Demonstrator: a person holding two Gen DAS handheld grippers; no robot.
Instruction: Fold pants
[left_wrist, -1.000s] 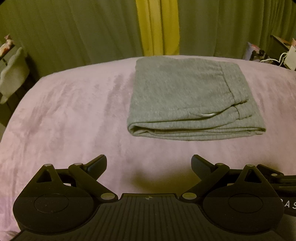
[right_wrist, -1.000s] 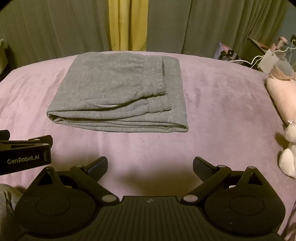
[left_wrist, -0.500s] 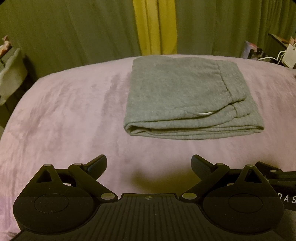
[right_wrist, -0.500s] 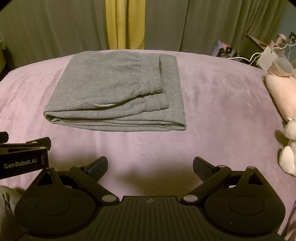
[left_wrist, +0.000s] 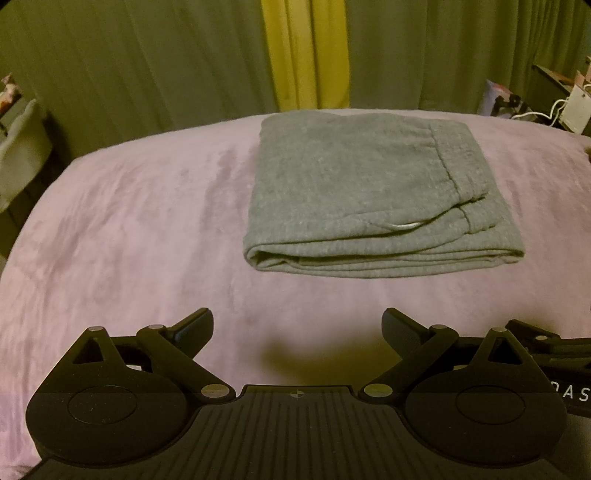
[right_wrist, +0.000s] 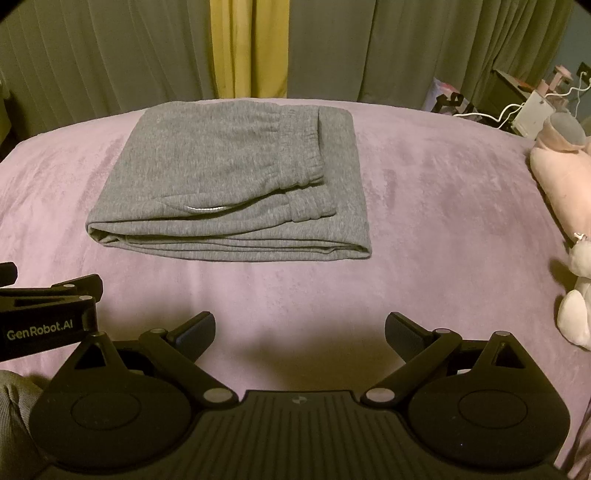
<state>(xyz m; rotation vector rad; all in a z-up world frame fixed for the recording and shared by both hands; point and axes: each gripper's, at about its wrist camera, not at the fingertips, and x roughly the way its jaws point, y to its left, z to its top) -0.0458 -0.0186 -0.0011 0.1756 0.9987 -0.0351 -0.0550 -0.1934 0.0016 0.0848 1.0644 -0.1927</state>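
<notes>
Both grippers empty and spread wide, pants folded on the bed ahead of me.

Nearest me, my left gripper (left_wrist: 297, 325) and right gripper (right_wrist: 300, 326) hover over the purple blanket (left_wrist: 129, 236), jaws wide apart, gripping nothing, well short of the cloth. Beyond them the grey pants (right_wrist: 229, 192) lie in a flat stack, layered edges facing me. I judge the fold finished; the risk is drifting forward, since a fingertip snagging that loose front edge would drag layers askew. Farther right, the plush toy (right_wrist: 561, 173) could be knocked.
</notes>
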